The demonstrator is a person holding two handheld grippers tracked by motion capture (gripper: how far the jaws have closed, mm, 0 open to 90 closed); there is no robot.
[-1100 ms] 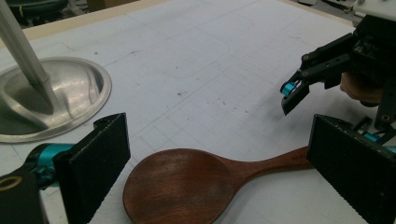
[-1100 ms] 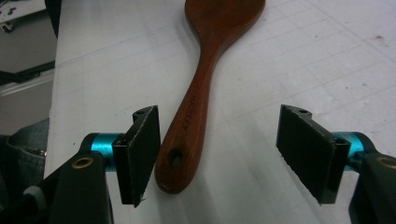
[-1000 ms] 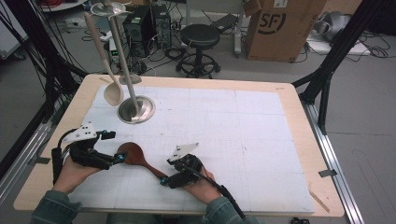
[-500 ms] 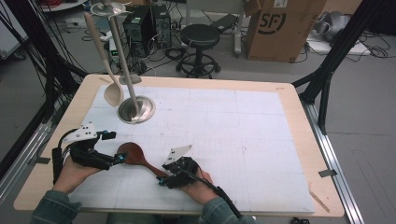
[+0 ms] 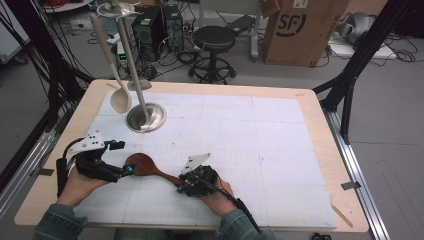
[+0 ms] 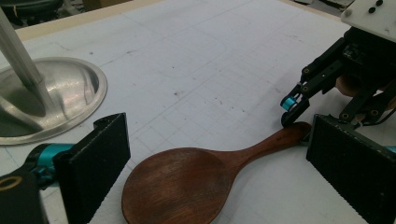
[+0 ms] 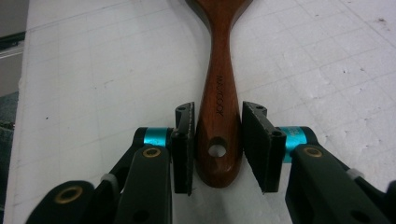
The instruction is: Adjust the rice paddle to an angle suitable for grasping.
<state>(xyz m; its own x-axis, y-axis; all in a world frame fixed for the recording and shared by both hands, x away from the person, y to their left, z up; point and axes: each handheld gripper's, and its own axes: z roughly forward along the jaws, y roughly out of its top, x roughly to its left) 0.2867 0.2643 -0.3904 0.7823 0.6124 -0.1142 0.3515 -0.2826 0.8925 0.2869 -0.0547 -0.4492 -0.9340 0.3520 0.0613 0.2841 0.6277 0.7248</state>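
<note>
A dark wooden spoon (image 5: 145, 165) lies flat on the white mat (image 5: 260, 150), bowl to the left and handle running right. My right gripper (image 5: 181, 186) has just been closing, and its pads now sit against both sides of the handle's holed end (image 7: 218, 154). In its own view the right gripper (image 7: 217, 149) straddles that handle end. My left gripper (image 5: 124, 158) rests open at the bowl. In the left gripper view, the left gripper (image 6: 222, 168) holds its pads wide apart on either side of the spoon (image 6: 177, 186), touching nothing, with the right gripper (image 6: 299, 102) beyond.
A metal stand with a round base (image 5: 146, 119) rises at the mat's far left, and a pale spoon (image 5: 120, 100) hangs from it. The base (image 6: 46, 102) lies close to the left pad. A stool and a cardboard box stand past the table's far edge.
The right hand has shifted slightly at the handle end and its top plate has tilted a little. The spoon and the left hand have stayed put.
</note>
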